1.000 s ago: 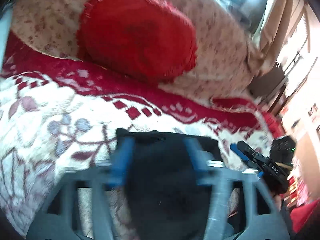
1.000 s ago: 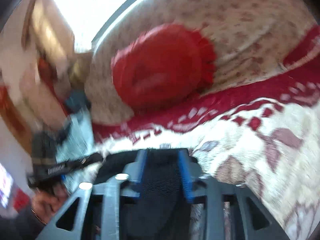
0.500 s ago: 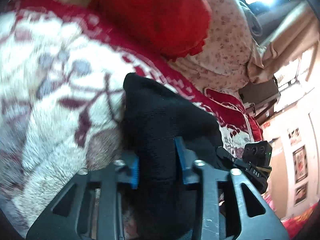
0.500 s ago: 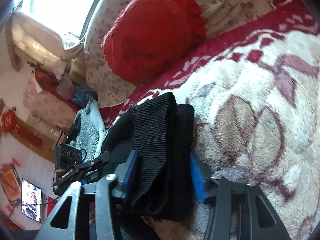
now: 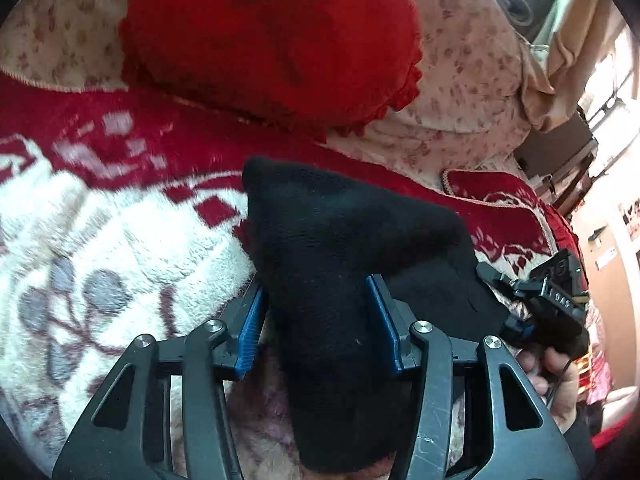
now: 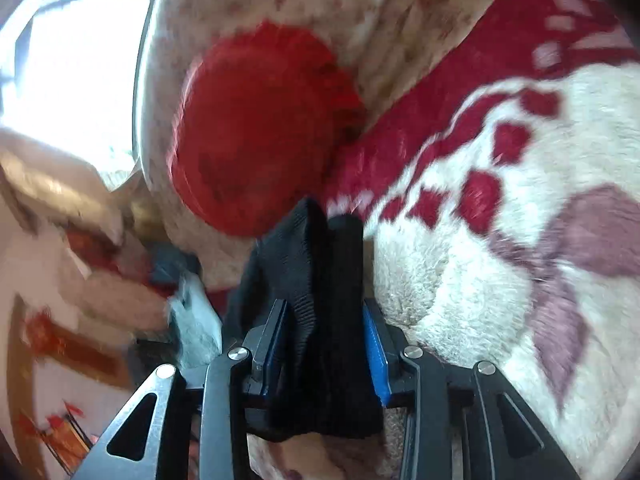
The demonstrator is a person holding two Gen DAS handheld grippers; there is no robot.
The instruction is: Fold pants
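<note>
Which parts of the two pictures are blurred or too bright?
Left wrist view: the blanket is smeared at left, while the black pants in the left claw are sharp. Right wrist view: the window is overexposed, and the red cushion is blurred.

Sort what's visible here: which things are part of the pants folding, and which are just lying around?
Part of the job:
black pants
left gripper, shut on the pants
right gripper, shut on the pants

Just lying about:
red round cushion
red and white blanket
floral sofa cover
</note>
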